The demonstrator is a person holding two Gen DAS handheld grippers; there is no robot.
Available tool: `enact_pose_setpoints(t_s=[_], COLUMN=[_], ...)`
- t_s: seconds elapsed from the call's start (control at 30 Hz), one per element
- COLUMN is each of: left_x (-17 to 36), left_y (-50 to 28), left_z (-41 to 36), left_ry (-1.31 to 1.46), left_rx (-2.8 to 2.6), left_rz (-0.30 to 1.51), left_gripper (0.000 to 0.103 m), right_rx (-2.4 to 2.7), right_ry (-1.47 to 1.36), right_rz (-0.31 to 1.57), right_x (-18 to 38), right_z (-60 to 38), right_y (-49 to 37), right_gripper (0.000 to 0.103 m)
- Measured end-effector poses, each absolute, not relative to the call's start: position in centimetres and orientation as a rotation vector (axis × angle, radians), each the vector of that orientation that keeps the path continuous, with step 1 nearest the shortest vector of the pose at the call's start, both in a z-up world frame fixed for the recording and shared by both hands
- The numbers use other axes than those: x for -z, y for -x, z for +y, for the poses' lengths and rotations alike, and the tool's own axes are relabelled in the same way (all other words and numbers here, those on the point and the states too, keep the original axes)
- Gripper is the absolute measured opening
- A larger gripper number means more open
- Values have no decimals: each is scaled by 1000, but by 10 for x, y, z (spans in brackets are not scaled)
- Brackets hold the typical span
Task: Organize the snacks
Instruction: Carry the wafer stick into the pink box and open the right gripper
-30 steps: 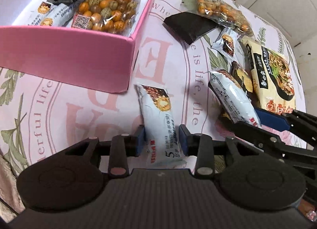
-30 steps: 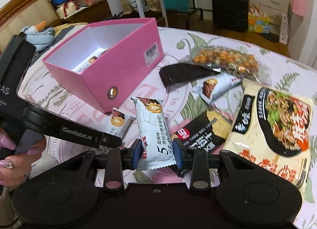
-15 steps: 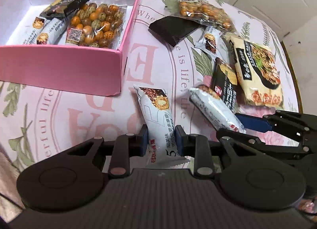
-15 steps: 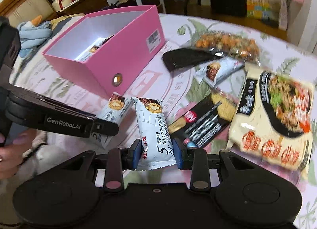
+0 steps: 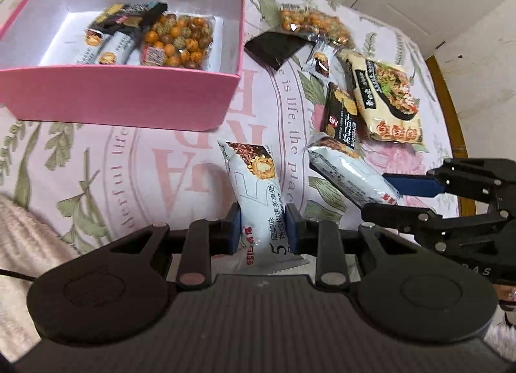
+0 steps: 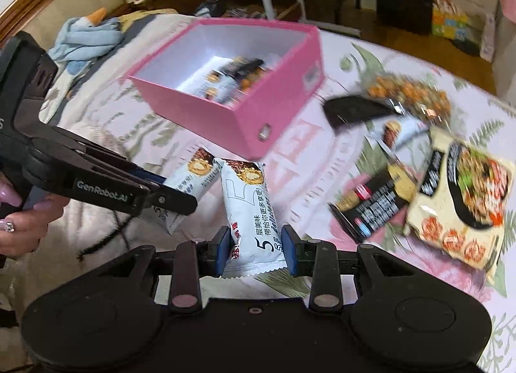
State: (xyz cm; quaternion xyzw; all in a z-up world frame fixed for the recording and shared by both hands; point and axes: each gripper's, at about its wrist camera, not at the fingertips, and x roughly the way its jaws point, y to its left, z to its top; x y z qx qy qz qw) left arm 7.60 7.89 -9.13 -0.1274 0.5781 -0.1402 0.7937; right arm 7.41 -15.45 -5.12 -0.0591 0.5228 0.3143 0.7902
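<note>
Each gripper holds one white snack bar pack by its near end, long axis running straight out along the fingers toward the pink box (image 5: pixel 122 98). L gripper (image 5: pixel 262 224): fingers pinching the left bar (image 5: pixel 254 192) across its width, clear of the tabletop (image 5: pixel 145 163) as far as I can judge. R gripper (image 6: pixel 256 248): fingers pinching the right bar (image 6: pixel 250 208) the same way. The box lies ahead and to the left of both; the L gripper is nearer, the R one sits just beside it on the outer side, so I'd expect the L bar to go in first w/ a forward-left reach over the near wall. Count, approx: 2 bars held; in the box 2 white bar packs (image 5: pixel 106 47), 1 dark pack (image 5: pixel 135 16), 1 bag of coated nuts (image 5: pixel 179 42). Loose on the tabletop: 1 nut bag (image 5: pixel 314 24), 1 black wrapper (image 5: pixel 275 48), 1 small white pack (image 5: pixel 319 61), 1 black pack w/ red logo (image 5: pixel 342 115), 1 noodle pack (image 5: pixel 387 102). So 5 loose, 4 boxed, 2 in hand. R view is motion-blurred, so small print and edges there are unclear.
</note>
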Motion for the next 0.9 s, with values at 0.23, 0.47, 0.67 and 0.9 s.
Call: enact_pose_setpoints(t_s=[0.23,0.47,0.67,0.9], left_x=[51,28,23,59], left_y=[-64,-79,-123,-191], left_z=[126,180,208,224], left_ry=[274,295,268,168], left_rx=[290,174,112,93], left_rz=[1142,1020,965,1000], left_gripper=[27,27,27,27], right_rx=[-744,-779,-797,-822], right_ry=[148,146,248,392], right_rz=[1027,913,897,930], right_x=[14,15,31,68], right_z=[-118,-67,-11,37], right_y=[-72,-98,-151,-200], right_gripper=[39,39,39,39])
